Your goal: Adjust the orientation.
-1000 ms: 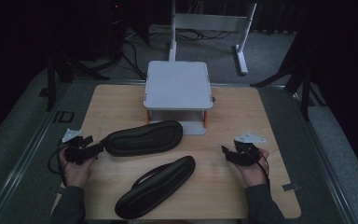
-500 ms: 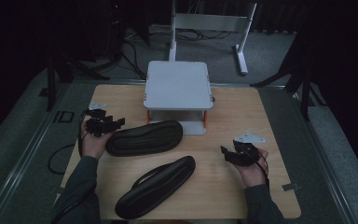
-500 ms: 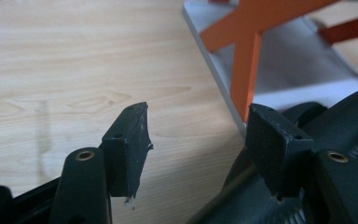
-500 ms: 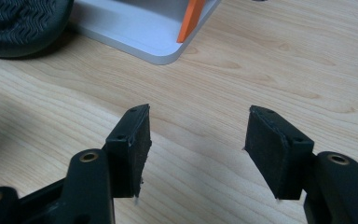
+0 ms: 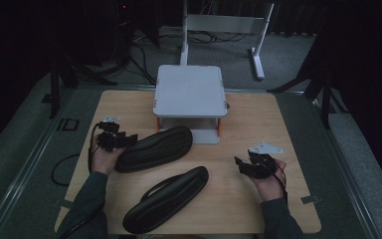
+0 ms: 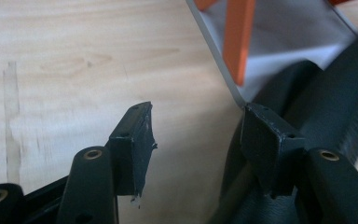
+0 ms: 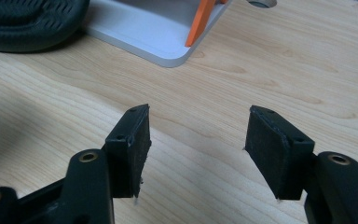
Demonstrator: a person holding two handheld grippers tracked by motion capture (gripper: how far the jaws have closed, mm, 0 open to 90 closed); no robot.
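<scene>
Two black sandals lie on the wooden table (image 5: 258, 124). The farther sandal (image 5: 154, 148) rests against the white stand (image 5: 189, 89); the nearer sandal (image 5: 166, 199) lies slantwise by the front edge. My left gripper (image 5: 129, 138) points at the farther sandal's left end. Its jaws have just been closing but stand apart. In the left gripper view (image 6: 198, 140) mostly bare wood lies between them, with the sandal (image 6: 335, 107) beside and behind the right jaw. My right gripper (image 5: 238, 166) hovers open at the right, over bare wood (image 7: 198, 144).
The stand has orange legs (image 6: 238, 37) and a low grey base plate (image 7: 144, 28) on the table. A cable loops off the table's left side (image 5: 62, 169). Dark floor, stands and cables surround the table.
My left hand has moved from the table's left edge away from me and rightward, to the farther sandal's left end. The right hand has stayed still.
</scene>
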